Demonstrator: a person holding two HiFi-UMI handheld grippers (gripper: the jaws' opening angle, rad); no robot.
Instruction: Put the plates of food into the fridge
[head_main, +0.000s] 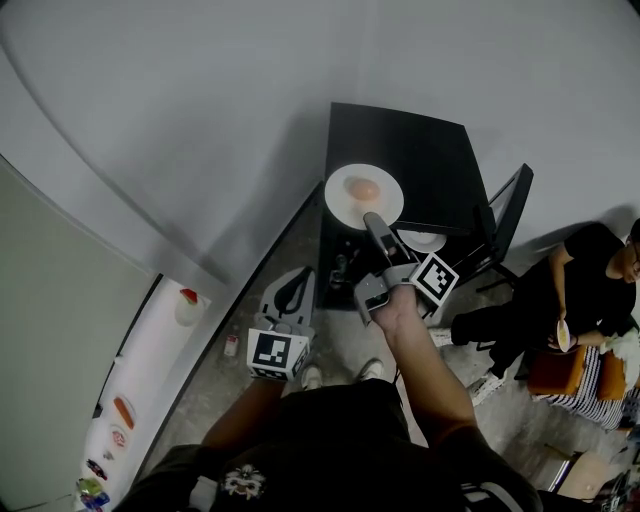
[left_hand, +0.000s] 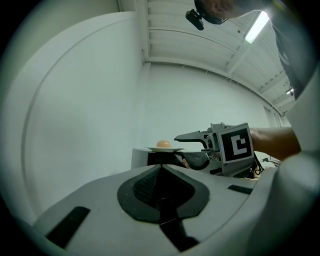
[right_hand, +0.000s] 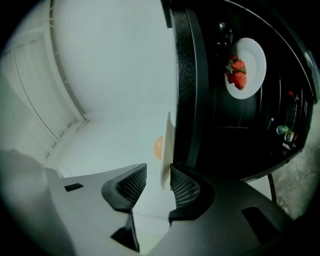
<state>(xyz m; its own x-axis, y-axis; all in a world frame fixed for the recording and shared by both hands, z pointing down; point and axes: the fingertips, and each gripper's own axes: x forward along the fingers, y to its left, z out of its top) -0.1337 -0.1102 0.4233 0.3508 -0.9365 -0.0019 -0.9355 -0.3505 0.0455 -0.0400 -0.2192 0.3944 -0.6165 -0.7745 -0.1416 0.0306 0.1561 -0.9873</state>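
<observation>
A white plate (head_main: 350, 205) with a round orange piece of food (head_main: 362, 188) lies on the black table (head_main: 420, 160). Its near rim (right_hand: 165, 165) stands between the jaws of my right gripper (head_main: 368, 217), which is rolled on its side. The right gripper (right_hand: 155, 182) is open; a gap shows between the rim and one pad. From the left gripper view the plate (left_hand: 162, 149) and the right gripper (left_hand: 179, 148) appear side-on. A second white plate with strawberries (right_hand: 244, 67) sits on the table's lower shelf (head_main: 422, 240). My left gripper (head_main: 292, 287) hangs lower left, shut and empty (left_hand: 160, 172).
The open fridge door (head_main: 150, 390) with jars and packets on its shelves stands at the far left. A dark chair (head_main: 508, 222) is right of the table. A person (head_main: 575, 290) sits on the floor at the right. A white wall lies behind the table.
</observation>
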